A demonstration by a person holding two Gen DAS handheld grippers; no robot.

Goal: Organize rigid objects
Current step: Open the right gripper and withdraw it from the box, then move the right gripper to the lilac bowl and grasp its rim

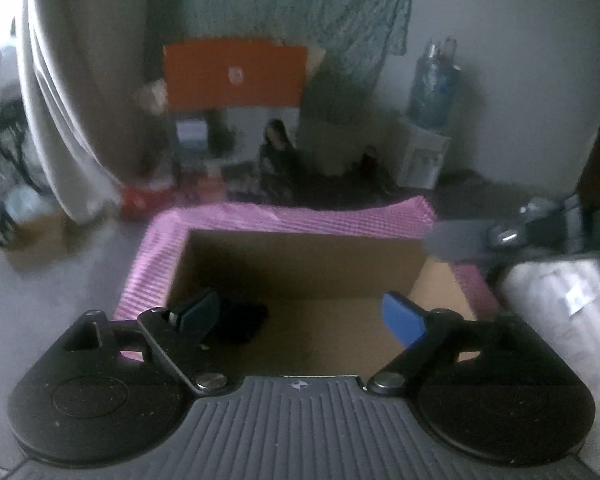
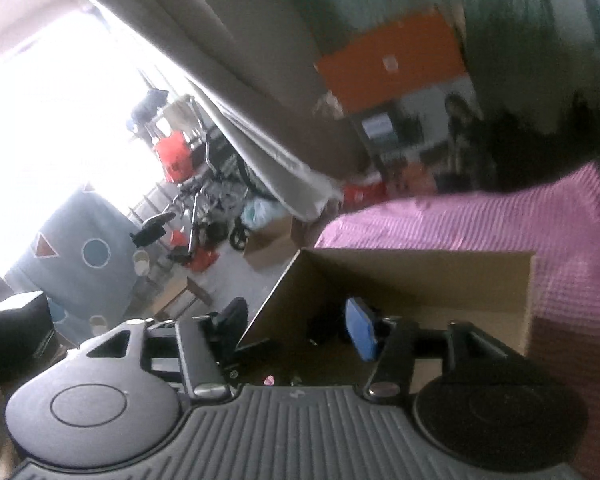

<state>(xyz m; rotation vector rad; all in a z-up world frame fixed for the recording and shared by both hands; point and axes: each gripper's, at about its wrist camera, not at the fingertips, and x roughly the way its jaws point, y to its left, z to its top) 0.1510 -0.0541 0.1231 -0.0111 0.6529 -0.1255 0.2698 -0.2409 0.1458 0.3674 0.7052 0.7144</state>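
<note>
Over the open cardboard box on the pink cloth, the left gripper hangs with its jaws spread wide, nothing between them. A dark object (too blurry to identify) lies in the box's near-left corner. The right gripper is also wide and empty, straddling the box's left wall.

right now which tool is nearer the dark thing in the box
Left. The left tool hangs open over the box, one finger beside the dark thing. The right tool straddles the box's left wall, farther back.
</note>
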